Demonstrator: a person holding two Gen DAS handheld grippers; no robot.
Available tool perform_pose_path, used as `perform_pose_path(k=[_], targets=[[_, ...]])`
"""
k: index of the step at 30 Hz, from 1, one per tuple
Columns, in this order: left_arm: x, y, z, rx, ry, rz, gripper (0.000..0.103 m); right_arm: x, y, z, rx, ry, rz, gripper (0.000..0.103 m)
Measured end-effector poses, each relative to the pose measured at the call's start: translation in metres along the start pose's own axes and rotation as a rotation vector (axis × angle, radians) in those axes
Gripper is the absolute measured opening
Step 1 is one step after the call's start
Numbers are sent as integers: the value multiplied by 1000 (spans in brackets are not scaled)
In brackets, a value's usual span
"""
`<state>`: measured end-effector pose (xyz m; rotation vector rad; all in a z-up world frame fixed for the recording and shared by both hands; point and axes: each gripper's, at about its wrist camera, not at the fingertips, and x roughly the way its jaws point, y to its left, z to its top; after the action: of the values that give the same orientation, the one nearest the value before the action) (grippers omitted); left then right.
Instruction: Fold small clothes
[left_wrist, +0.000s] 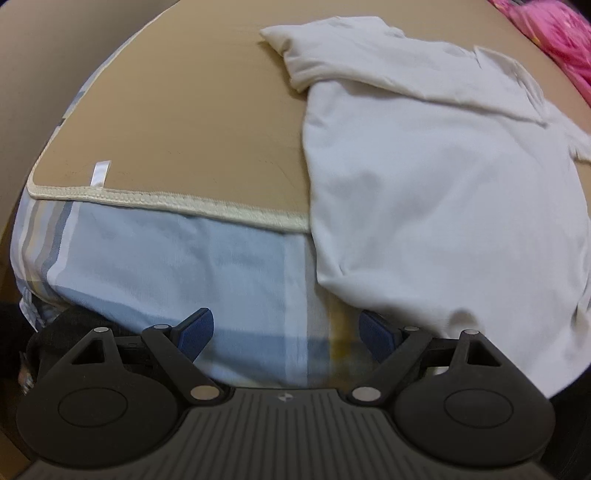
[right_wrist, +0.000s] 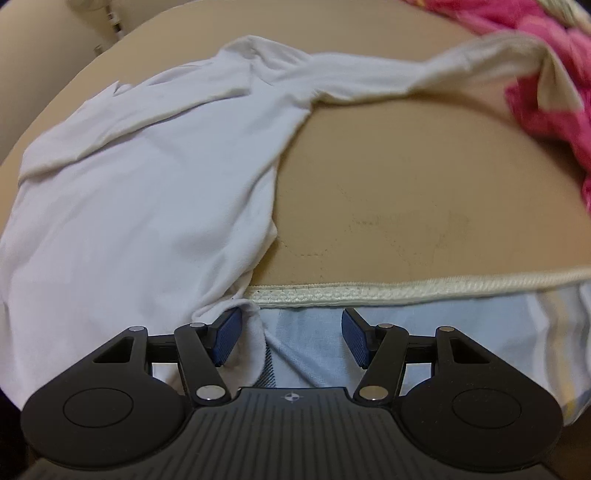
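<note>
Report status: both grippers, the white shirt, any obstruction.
Left gripper open, empty, beside shirt hem. Right gripper open, hem corner between its fingers, not pinched. White shirt partly folded on tan mat. No obstruction.

Both tools look alike: the left gripper (left_wrist: 284, 334) and right gripper (right_wrist: 290, 336) have matte black ribbed bodies with a small crosshair mark at 12 o'clock, round black side discs, silver pivot screws, and blue textured fingers (right_wrist: 227, 336).
</note>
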<state>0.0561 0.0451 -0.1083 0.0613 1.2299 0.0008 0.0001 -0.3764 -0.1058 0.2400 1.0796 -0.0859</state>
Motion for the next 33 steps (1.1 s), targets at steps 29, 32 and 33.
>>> perform_pose_path(k=[29,32,33], targets=[[-10,-20,-29,75,98,-307,90,-8,13,-4,-12,14,47,4],[-7,-19,-33,107,108,-267,90,-6,13,-3,-1,19,45,4],[-3,-18,-34,104,116,-249,90,-6,13,-3,1,19,44,4]])
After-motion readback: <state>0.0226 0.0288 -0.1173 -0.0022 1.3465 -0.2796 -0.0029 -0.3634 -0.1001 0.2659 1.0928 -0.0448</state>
